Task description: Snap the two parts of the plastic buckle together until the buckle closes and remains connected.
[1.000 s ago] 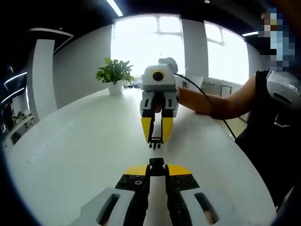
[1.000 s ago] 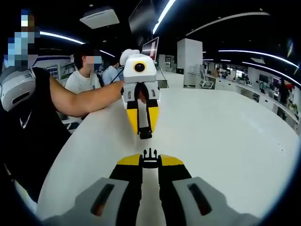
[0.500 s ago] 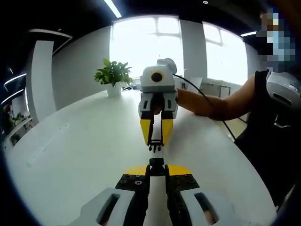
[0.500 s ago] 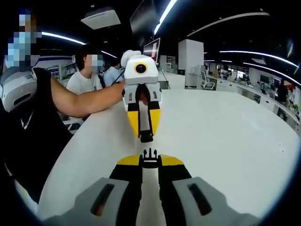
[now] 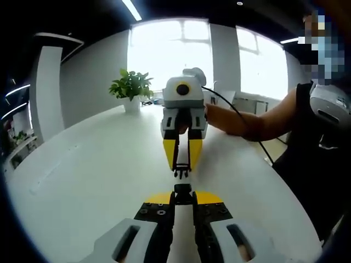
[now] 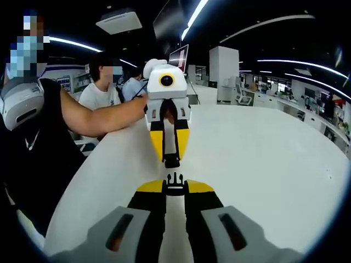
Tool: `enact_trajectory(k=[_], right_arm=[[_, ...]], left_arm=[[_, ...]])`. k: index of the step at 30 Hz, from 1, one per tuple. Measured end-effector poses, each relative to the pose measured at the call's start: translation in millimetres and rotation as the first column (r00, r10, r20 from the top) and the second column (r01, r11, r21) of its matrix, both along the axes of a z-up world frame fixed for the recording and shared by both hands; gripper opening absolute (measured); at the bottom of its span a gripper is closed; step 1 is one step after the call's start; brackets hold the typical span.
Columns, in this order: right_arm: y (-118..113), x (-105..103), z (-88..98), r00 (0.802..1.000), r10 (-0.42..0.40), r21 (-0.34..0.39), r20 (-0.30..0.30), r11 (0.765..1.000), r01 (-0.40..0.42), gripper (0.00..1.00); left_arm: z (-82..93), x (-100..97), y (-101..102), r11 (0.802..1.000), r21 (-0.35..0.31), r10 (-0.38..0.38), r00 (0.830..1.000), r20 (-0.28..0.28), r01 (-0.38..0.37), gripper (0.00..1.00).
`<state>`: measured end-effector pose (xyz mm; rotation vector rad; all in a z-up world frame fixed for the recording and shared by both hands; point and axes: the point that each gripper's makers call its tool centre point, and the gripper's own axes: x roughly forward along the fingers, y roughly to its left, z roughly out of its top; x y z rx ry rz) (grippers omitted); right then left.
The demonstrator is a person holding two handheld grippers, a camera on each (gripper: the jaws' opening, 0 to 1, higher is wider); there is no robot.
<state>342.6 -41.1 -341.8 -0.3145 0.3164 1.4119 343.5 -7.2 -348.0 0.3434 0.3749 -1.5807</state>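
Wide white table [image 5: 82, 170], smooth and glossy, rounded along its edges, stretching away toward bright windows in the left gripper view and toward an office floor in the right gripper view [image 6: 263, 164]. At the far end, a green potted plant [image 5: 132, 87] in a white pot, standing upright on the top. A faint line of small marks [image 5: 55, 167] along the left side.

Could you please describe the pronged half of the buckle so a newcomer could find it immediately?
Above the large white table, the right gripper pinches a small black plastic buckle piece at its yellow tips. Its forked prongs distinguish it from the blunt black socket piece opposite.
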Motion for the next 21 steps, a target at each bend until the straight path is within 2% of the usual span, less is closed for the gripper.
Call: enact_trajectory(k=[21], right_arm=[[5.1,-3.8,2.3,1.0,0.02,0.01,-0.001,1.0,-0.02,0.11]], left_arm=[[1.4,-2.9,-2.5,1.0,-0.008,-0.015,1.0,-0.004,0.015,0.11]])
